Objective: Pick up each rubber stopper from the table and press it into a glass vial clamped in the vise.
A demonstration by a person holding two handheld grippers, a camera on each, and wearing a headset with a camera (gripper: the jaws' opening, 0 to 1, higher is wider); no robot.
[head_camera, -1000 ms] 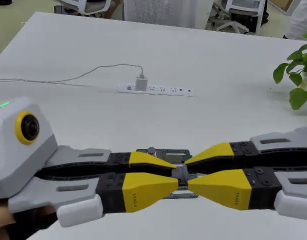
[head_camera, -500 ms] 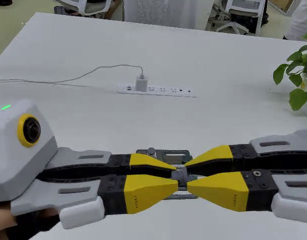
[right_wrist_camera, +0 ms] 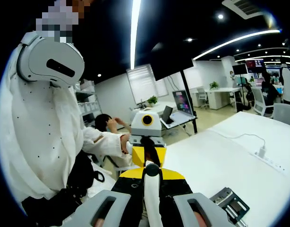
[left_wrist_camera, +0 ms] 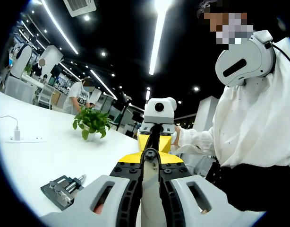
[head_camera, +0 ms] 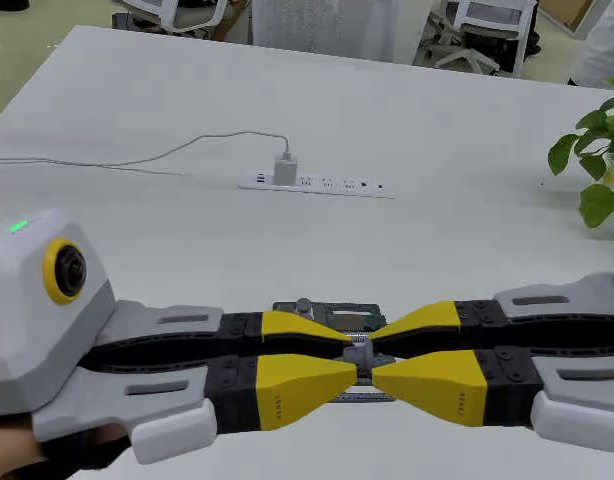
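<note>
A small grey rubber stopper sits pinched where the yellow tips of both grippers meet. My left gripper comes in from the left and my right gripper from the right, tip to tip, both with jaws shut. They hover just above the metal vise on the white table. Any vial in the vise is hidden under the jaws. In the left gripper view the stopper is a round knob at the jaw tips, with the vise low on the left. The right gripper view shows the stopper and the vise.
A white power strip with a plugged charger and a grey cable lies farther back on the table. A potted plant stands at the right edge. Office chairs stand beyond the far edge. The person in white is right behind the grippers.
Both grippers stay tip to tip over the vise. The picture has shifted a little with the head. The stopper is still between the tips.
</note>
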